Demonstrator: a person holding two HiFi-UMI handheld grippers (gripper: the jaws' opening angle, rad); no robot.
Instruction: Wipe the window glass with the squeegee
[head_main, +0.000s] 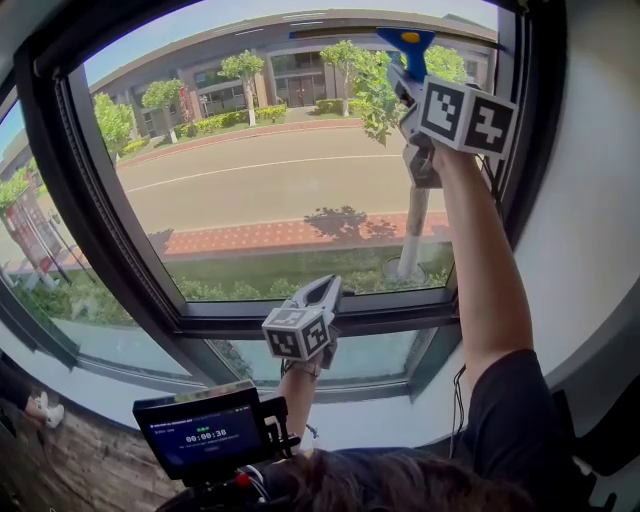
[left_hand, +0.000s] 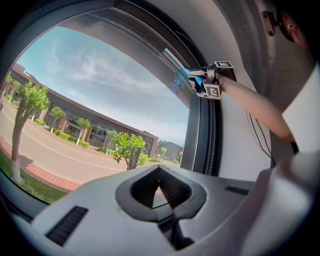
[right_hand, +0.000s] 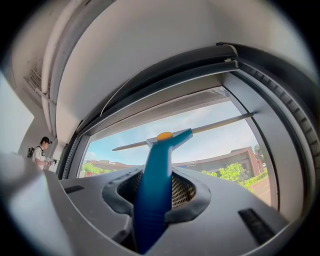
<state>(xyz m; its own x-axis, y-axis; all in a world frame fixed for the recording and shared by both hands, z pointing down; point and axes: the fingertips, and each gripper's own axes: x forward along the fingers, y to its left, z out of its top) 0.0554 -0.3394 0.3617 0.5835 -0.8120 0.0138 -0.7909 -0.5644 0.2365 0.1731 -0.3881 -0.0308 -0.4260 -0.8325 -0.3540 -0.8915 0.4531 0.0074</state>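
Right gripper (head_main: 406, 75), upper right, pinching the blue squeegee (head_main: 413, 45), blade along the top of the window glass (head_main: 280, 170). Left gripper (head_main: 322, 292), lower centre, pressed together, empty.

Dark-framed window glass (head_main: 270, 170), squeegee (head_main: 410, 40) across its top edge

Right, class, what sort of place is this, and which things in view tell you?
Probably an upper-floor room, indoors at a large dark-framed window. It looks down on a road and street trees, and the right gripper holds a blue squeegee near the pane's top.
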